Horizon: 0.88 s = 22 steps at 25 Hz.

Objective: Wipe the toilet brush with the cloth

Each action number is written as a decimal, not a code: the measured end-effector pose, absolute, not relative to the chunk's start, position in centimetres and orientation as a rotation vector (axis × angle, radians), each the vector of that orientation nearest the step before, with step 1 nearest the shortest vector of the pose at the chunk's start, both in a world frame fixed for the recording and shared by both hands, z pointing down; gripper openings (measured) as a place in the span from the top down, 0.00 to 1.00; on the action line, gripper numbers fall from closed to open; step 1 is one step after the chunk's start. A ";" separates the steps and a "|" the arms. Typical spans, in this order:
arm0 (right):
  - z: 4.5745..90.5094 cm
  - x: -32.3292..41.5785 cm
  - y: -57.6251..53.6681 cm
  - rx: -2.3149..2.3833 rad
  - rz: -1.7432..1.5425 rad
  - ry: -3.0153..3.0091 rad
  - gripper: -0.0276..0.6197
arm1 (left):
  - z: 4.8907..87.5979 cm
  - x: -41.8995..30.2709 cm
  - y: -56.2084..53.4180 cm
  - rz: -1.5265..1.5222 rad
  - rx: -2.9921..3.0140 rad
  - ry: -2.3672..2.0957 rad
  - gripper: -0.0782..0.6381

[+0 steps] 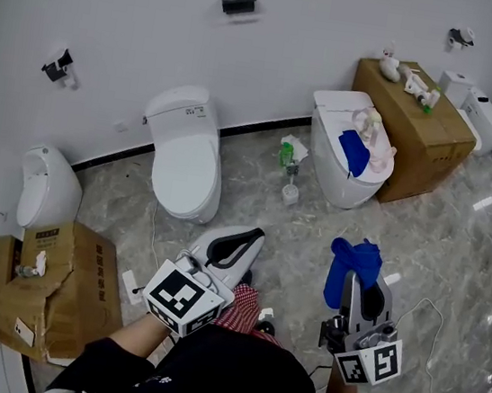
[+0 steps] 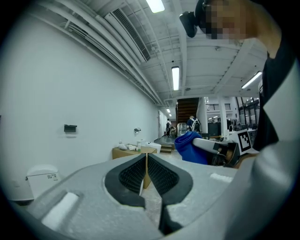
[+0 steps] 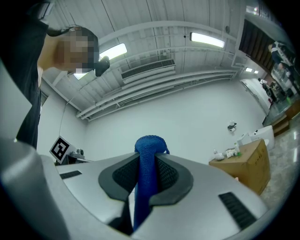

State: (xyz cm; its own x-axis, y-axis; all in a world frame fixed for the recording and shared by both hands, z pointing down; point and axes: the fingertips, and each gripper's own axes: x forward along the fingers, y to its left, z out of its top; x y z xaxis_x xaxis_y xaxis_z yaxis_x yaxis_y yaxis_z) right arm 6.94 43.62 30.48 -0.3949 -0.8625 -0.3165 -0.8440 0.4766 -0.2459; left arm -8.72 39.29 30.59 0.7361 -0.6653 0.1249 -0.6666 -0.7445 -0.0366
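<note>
Cloth [image 1: 351,256]: blue, bunched, and clamped in your right gripper [image 3: 148,176]. The jaws are closed tight on a fold of it. You hold it low in front of you, with the loose end flopping past the tips. Your left gripper [image 2: 146,174] is near it on the left, with its jaws pressed together and nothing between them. Both hang above the marbled floor [image 1: 440,237].

Farther off, two white toilets stand against the wall, one to the left [image 1: 186,160] and one to the right [image 1: 345,173]. On the floor between them is a green bottle [image 1: 285,154] and, just beside it, a small white upright object [image 1: 290,191]. It is too small to be sure, but this is probably the brush in its holder. It is well apart from both grippers.

By this layout, the cloth is ready but wiping has not begun. The next move calls for stepping closer, opening the left jaws and closing them on the brush handle. You would then lift the brush clear and bring the cloth against it.
</note>
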 end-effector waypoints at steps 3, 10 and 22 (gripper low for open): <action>30.2 6.6 42.8 -1.436 -0.058 2.331 0.86 | 30.7 -8.8 38.2 0.194 2.907 -1.094 0.89; 30.4 6.0 41.8 -1.471 -0.058 2.330 0.86 | 31.0 -8.8 36.9 0.186 2.930 -1.042 0.89; 30.6 4.7 39.0 -1.476 -0.065 2.360 0.86 | 31.7 -10.0 34.1 0.167 2.904 -1.047 0.89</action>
State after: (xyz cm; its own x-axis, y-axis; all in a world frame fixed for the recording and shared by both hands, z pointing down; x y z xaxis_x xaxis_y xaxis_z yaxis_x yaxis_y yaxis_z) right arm 4.71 39.00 30.59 -0.3926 -0.8783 -0.2728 -0.8621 0.4548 -0.2235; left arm -10.01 34.10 31.65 0.7647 -0.6334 0.1187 -0.6388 -0.7693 0.0107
